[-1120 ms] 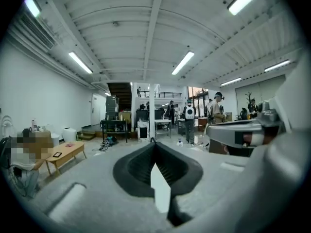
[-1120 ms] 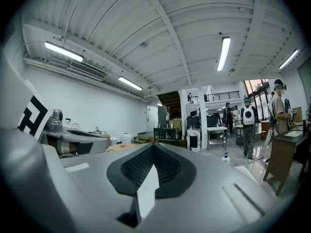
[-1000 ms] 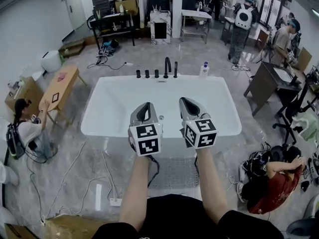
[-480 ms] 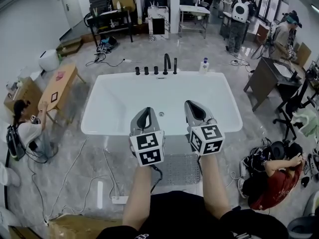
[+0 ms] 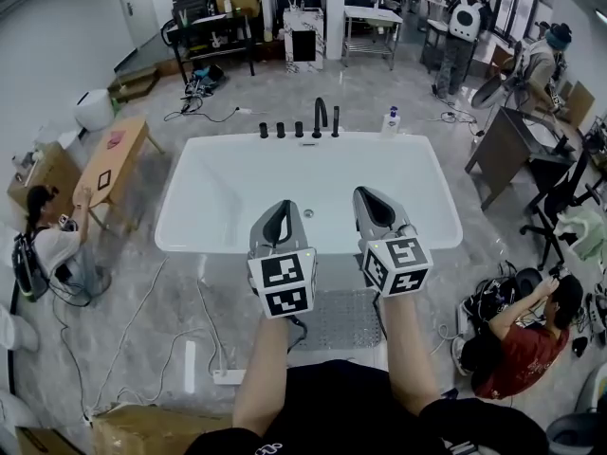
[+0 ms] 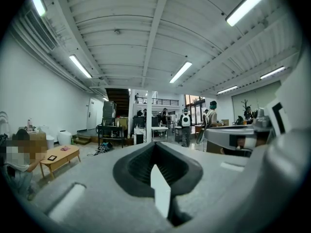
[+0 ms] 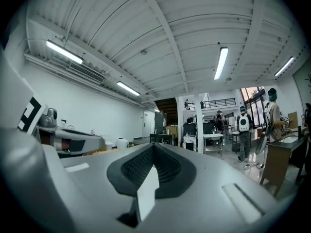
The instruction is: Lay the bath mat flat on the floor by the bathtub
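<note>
Two hand-held grippers hover above the near rim of the white rectangular bathtub [image 5: 213,245]. The left gripper [image 5: 280,207] and the right gripper [image 5: 364,197] are side by side, each clenched with its dark ribbed jaws pressed together and gripping nothing. The only print in sight is the black-and-white square markers on the left cube [image 5: 283,282] and the right cube [image 5: 396,264]. The tub's bare white basin shows only its small round drain [image 5: 307,213]. On its far rim stand a curved black faucet [image 5: 320,119] with a row of black knobs and, right of them, a white bottle with a blue cap [image 5: 388,125]. The grey textured bath mat [image 5: 343,318] lies flat on the floor just against the tub's near side, between the person's forearms. Compared with a second ago, both cubes have drawn slightly back from the tub toward the person, and more of the mat shows.
</note>
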The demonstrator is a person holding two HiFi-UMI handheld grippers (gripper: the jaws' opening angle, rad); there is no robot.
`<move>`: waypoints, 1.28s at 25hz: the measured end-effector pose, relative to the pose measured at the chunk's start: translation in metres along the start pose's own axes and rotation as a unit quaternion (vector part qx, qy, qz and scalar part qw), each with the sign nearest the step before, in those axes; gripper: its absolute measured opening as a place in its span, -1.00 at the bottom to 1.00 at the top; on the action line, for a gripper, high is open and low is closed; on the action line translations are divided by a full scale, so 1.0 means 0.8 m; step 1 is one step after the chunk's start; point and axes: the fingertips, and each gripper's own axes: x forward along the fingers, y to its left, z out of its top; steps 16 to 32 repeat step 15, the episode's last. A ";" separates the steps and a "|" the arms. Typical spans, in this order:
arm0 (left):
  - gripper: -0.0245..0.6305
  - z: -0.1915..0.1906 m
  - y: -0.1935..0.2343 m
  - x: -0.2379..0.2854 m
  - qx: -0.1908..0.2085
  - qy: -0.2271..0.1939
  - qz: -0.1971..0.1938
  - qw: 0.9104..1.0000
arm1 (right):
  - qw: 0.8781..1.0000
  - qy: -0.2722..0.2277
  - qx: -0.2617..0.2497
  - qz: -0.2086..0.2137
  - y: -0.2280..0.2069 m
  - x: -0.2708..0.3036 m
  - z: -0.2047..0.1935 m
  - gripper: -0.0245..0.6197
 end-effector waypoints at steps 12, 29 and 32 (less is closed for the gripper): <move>-0.91 0.017 -0.012 -0.004 0.006 -0.020 -0.016 1.000 | 1.000 -0.014 -0.013 -0.003 -0.002 -0.015 0.015 -0.90; -0.91 0.018 -0.013 -0.004 0.006 -0.020 -0.017 1.000 | 1.000 -0.013 -0.015 -0.002 -0.004 -0.017 0.017 -0.90; -0.91 0.018 -0.013 -0.004 0.006 -0.020 -0.017 1.000 | 1.000 -0.013 -0.015 -0.002 -0.004 -0.017 0.017 -0.90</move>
